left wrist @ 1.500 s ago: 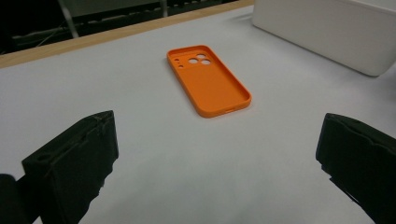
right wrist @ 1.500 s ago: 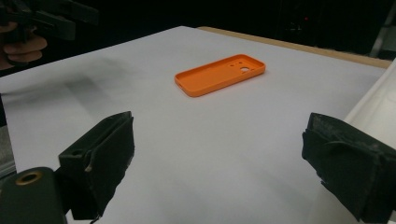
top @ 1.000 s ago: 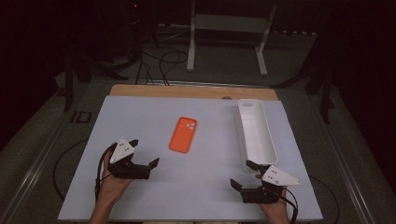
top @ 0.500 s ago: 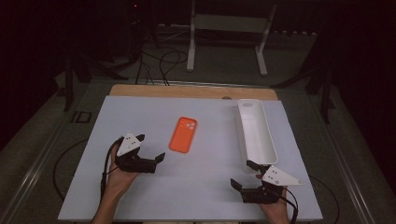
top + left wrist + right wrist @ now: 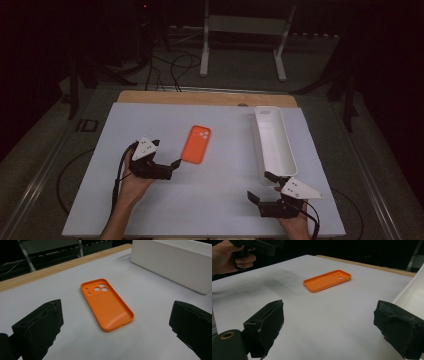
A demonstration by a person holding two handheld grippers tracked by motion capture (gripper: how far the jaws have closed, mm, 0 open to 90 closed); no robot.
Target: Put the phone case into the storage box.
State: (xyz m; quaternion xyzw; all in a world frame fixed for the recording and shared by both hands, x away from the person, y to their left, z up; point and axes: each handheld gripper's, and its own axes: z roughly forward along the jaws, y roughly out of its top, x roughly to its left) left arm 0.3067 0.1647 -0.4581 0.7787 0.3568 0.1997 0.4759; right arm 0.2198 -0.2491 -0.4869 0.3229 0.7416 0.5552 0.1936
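Case (image 5: 107,304): orange, hollow side up, flat on tabletop (image 5: 215,200) left of tray (image 5: 274,145); left gripper (image 5: 167,167) jaws spread, empty, just short; we should straddle its long edges, low; right gripper (image 5: 262,187) spread, idle.

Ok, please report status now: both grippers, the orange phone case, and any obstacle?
Left gripper open, beside orange phone case, not touching. Right gripper open, near white tray. Path clear.
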